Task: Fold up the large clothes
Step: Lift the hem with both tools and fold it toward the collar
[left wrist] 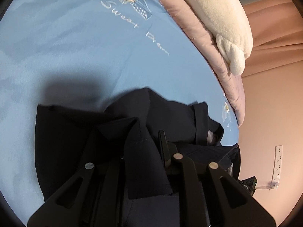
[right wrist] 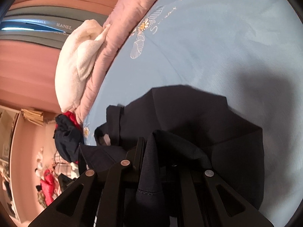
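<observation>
A large dark navy garment [left wrist: 162,113] lies bunched on the light blue bed sheet [left wrist: 66,47]. My left gripper [left wrist: 144,143] is shut on a fold of it, and the cloth drapes back over the fingers. In the right wrist view the same navy garment [right wrist: 198,113] spreads over the sheet [right wrist: 217,47]. My right gripper [right wrist: 151,147] is shut on another edge of it, with a stitched hem hanging down between the jaws. Both sets of fingertips are mostly buried in the fabric.
A pink quilt [left wrist: 198,34] with a cream plush blanket [left wrist: 217,13] on it runs along the bed's edge. A heap of navy and red clothes [right wrist: 66,130] sits at the bed corner, more clothes [right wrist: 49,181] lie on the floor. A wall socket strip [left wrist: 277,162] is on the pink wall.
</observation>
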Motion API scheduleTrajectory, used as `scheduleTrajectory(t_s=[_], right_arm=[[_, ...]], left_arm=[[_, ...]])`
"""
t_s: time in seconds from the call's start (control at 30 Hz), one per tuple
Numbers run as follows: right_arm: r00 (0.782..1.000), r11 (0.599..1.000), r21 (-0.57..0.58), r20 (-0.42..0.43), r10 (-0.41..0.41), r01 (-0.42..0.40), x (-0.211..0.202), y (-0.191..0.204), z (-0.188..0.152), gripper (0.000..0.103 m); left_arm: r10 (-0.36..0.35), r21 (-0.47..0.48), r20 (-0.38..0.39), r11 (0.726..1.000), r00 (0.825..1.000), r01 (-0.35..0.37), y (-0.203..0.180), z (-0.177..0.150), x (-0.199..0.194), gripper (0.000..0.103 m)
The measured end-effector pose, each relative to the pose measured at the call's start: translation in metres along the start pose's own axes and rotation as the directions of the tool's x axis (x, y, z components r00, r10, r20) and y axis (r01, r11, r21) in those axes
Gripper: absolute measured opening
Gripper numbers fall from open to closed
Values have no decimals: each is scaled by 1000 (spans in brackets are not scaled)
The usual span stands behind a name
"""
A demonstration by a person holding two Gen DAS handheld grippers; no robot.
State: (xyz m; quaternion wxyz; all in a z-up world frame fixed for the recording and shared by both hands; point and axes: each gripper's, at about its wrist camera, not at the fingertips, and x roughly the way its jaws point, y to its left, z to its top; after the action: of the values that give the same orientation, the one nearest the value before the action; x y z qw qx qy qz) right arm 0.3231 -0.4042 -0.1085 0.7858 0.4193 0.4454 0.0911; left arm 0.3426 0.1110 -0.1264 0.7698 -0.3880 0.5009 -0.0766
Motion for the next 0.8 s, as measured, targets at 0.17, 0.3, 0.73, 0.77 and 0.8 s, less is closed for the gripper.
scheduleTrajectory(t_s=[0.17,0.3,0.73,0.77,0.8], right_arm=[[1000,1000,15,9,4,-4,11,8,11,6],[999,995,100,-26,33,-30,24,-3,20,12],[956,934,214,121,266,-287,7,-22,42,57],[954,936,209,154,256,-285,3,-22,43,58],[953,941,198,188,239,-275,-4,-22,45,59]], left_arm=[[24,-18,1,1000,1000,-24,-2,16,8,16],[-9,-80,-8,997,1000,8,6,23,15,21],[-55,-171,171,982,984,85,17,45,-11,67],[-4,-161,202,986,979,38,17,47,-19,72],[25,-152,211,988,977,7,16,47,-22,74]])
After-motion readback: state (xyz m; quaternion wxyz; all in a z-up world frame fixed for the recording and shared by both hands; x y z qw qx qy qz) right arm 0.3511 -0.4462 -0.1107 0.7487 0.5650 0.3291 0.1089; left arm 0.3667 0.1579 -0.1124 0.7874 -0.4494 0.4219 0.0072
